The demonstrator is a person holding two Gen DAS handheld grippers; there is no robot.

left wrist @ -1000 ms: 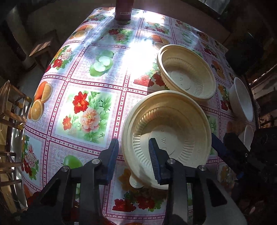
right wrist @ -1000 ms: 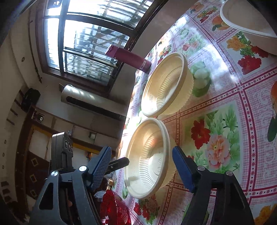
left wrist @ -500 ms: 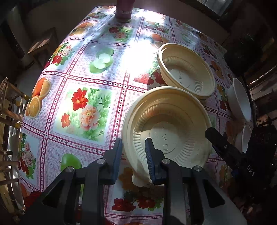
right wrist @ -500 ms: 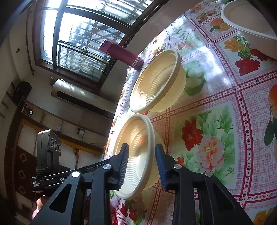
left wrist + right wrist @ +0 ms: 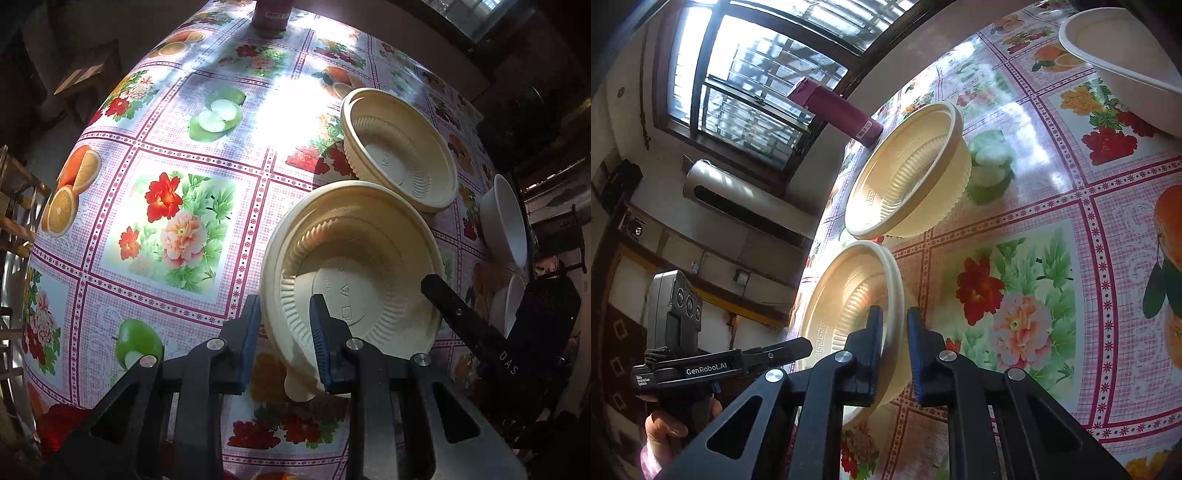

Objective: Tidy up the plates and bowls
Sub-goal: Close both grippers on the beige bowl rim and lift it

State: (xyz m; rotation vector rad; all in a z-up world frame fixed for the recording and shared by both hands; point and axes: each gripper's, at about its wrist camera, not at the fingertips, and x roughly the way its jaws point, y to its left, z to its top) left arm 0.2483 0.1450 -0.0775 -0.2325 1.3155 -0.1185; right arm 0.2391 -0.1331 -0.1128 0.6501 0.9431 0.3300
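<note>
The near cream bowl (image 5: 354, 266) is held mouth-up, slightly tilted, its rim clamped on opposite sides by the left gripper (image 5: 284, 332) and right gripper (image 5: 894, 339) fingers.

The left gripper (image 5: 284, 328) is closed on the rim of the near cream bowl (image 5: 354, 266). The right gripper (image 5: 894, 345) pinches the opposite rim, one finger inside, one outside.

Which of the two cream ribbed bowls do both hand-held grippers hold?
The nearer cream bowl, clamped by the left and right hand-held grippers; the farther cream bowl lies untouched.
</note>
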